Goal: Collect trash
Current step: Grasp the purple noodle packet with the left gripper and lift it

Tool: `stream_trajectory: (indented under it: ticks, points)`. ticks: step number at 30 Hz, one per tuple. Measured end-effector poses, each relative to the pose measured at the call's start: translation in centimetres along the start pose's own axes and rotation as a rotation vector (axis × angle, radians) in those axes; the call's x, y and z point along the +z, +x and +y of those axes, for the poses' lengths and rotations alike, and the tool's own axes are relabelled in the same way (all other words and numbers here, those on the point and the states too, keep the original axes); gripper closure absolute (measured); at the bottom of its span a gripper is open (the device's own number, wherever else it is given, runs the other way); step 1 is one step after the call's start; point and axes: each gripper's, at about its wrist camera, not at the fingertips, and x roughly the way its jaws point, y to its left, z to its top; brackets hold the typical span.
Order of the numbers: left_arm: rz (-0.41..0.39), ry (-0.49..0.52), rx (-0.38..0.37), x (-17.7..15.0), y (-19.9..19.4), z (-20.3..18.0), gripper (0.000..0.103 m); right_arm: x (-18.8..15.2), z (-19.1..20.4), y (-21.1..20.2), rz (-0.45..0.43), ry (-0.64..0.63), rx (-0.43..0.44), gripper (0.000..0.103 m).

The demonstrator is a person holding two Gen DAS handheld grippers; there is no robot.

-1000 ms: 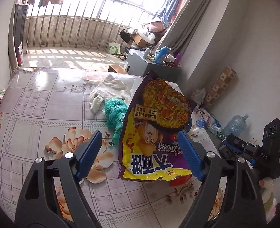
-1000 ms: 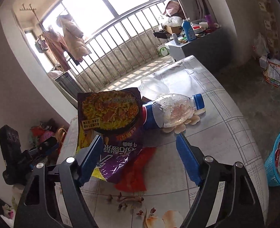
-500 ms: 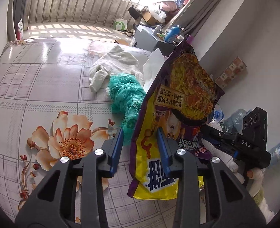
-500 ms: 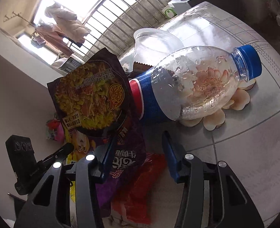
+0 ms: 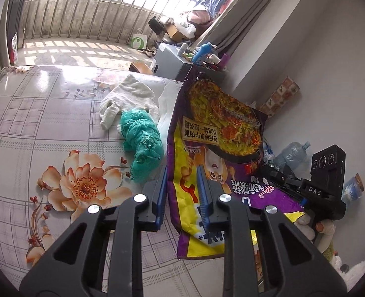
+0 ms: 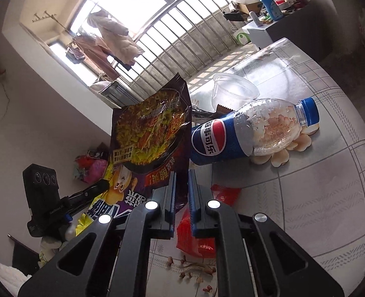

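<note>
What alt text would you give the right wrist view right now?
The right gripper is closing its jaws on the edge of an upright purple noodle bag. Behind it on the floral table lie a Pepsi bottle on its side and a clear plastic cup.

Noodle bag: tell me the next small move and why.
Probably finish both pinches, then spread the noodle bag open. Both sets of jaws are closing on it, the left gripper on one edge and the right gripper on the other, and it stands upright off the table. The bottle and red wrapper still lie loose.
</note>
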Motion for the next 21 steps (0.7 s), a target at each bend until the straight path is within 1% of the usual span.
stream_trajectory:
  ticks: [3,6,10,13,14,15,17,18,19,21]
  points:
    - [0.023,0.029,-0.041,-1.1,-1.4,-1.3,0.082,-1.5,0.4,-2.6,0.004,-0.007,0.011,0.094]
    - [0.07,0.064,-0.089,-2.9,-2.0,-2.7,0.082,-3.7,-0.1,-5.6,0.008,0.001,-0.003,0.094]
    - [0.141,0.064,-0.163,-5.5,-1.0,-5.0,0.082,-7.6,-1.6,-9.1,-0.009,0.048,-0.082,0.094]
    - [0.164,0.101,-0.206,-6.7,0.8,-7.3,0.082,-10.1,-3.8,-11.5,-0.038,0.137,-0.138,0.094]
    - [0.17,0.117,-0.208,-7.0,1.6,-8.0,0.081,-10.8,-4.5,-12.2,-0.051,0.164,-0.165,0.094]
    - [0.177,0.135,-0.179,-7.3,2.4,-8.7,0.07,-11.3,-5.4,-12.9,-0.065,0.198,-0.194,0.094]
    - [0.149,0.191,-0.055,-7.6,3.3,-9.9,0.057,-12.2,-6.9,-13.8,-0.095,0.264,-0.239,0.094]
    - [0.128,0.215,-0.02,-7.5,3.4,-10.3,0.057,-12.6,-7.4,-14.1,-0.101,0.281,-0.261,0.094]
    - [0.121,0.225,-0.026,-7.5,3.4,-10.8,0.057,-12.9,-7.7,-14.4,-0.105,0.29,-0.276,0.094]
    - [0.133,0.238,-0.084,-7.4,3.6,-11.9,0.057,-13.0,-8.0,-14.3,-0.099,0.294,-0.289,0.093]
